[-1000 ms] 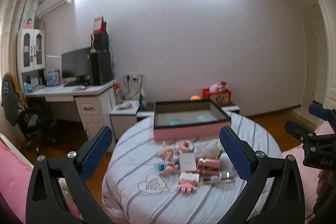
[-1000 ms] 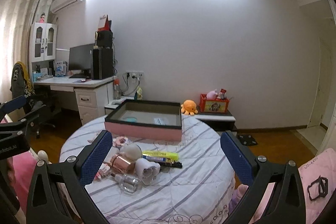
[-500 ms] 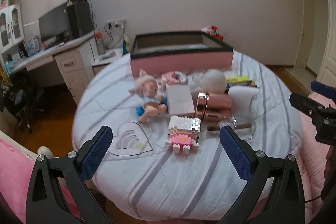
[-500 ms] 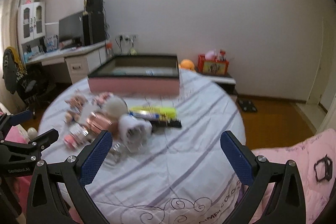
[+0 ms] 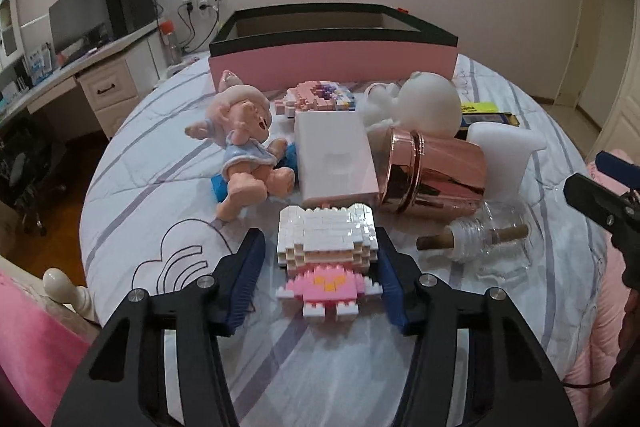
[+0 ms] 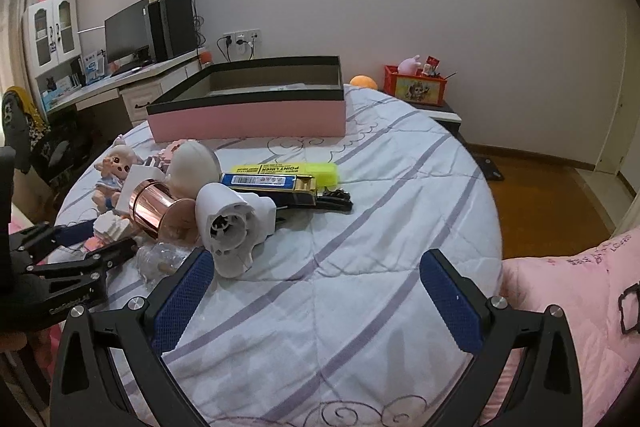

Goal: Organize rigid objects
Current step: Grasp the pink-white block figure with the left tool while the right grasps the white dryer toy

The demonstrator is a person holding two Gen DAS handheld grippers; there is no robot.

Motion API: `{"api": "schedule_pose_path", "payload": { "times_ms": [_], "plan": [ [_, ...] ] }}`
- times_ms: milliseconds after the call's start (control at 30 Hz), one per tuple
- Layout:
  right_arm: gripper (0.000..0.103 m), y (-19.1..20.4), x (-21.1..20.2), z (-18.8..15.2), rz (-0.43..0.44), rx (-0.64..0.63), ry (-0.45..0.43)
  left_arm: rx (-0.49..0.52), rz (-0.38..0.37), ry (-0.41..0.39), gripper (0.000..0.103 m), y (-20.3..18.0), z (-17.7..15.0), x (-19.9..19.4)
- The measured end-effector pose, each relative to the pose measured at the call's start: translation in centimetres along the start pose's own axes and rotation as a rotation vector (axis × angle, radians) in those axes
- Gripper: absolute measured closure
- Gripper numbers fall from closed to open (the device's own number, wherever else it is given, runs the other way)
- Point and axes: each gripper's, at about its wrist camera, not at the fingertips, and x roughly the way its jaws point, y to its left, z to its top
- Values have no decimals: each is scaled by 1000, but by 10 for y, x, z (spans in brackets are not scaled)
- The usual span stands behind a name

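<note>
- Left gripper point(image 5: 318, 281): jaws apart, straddling the white-and-pink brick figure point(image 5: 326, 249); right pad at or very near the figure's edge, left pad clear of it. Contact on the right cannot be confirmed.
- Brick figure: lying flat on the striped quilt point(image 5: 160, 163), nearest item of the cluster in the left wrist view; in the right wrist view only a white corner visible behind the left gripper point(image 6: 86, 247).
- Right gripper point(image 6: 316, 301): jaws wide apart, holding nothing, above bare quilt point(image 6: 360, 227); white motor housing point(image 6: 230, 225) just beside the left pad.
- Pink box with black rim point(image 5: 334, 45): open top, at the far side of the table, behind the cluster. Interior partly visible only in the right wrist view point(image 6: 248, 105).
- Shown in detail only by the left wrist view: pink doll point(image 5: 248, 143) lying on its side, flat white case point(image 5: 336, 157), second brick model point(image 5: 318, 97) next to the box, corked glass bottle point(image 5: 486, 239) lying on its side.
- Shown by both views: rose-gold tin point(image 5: 434, 179) lying on its side, touching the white case; white round lamp point(image 5: 430, 105) behind it.
- Shown clearly only by the right wrist view: yellow and blue pen boxes point(image 6: 280, 179) right of the motor housing, red toy crate point(image 6: 416, 89) on a low stand by the wall.
- Right gripper also visible at the right edge of the left wrist view point(image 5: 604, 195).
</note>
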Motion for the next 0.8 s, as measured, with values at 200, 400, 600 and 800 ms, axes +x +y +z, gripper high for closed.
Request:
{"api": "schedule_pose_path", "payload": {
  "times_ms": [200,400,600,800],
  "plan": [
    [0,11,19,7,25,-8,25,-39,-14,-21,59,13,1,-6],
    [0,21,44,15,82,0,71,-39,29,-17,59,23,-3,-11],
    [1,21,69,20,142,39,128,-36,33,-12,58,27,-4,-7],
    [29,25,73,22,197,11,152,-24,30,-18,59,27,-3,-6]
  ]
}}
